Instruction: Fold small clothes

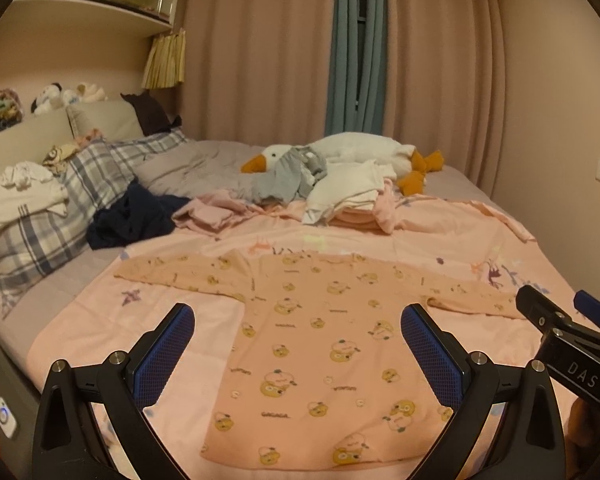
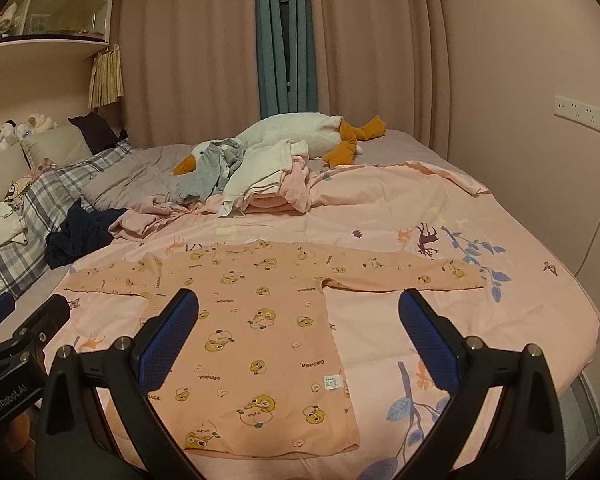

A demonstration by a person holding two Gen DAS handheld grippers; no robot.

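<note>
A small peach long-sleeved shirt (image 1: pixel 312 344) printed with cartoon bears lies flat on the pink bedsheet (image 1: pixel 180 360), both sleeves spread out sideways. It also fills the middle of the right wrist view, shirt (image 2: pixel 260 320), with a white label near its hem. My left gripper (image 1: pixel 298 320) hovers open above the shirt's body, nothing between its blue pads. My right gripper (image 2: pixel 298 308) is open too, above the shirt's right side, and its black body shows at the right edge of the left wrist view. Neither gripper touches the cloth.
A heap of unfolded clothes (image 1: pixel 332 196) lies behind the shirt, against a white plush goose (image 1: pixel 360 152). A dark garment (image 1: pixel 136 216) and plaid pillows (image 1: pixel 60 208) sit at the left. The bed's right edge (image 2: pixel 580 320) is near the wall.
</note>
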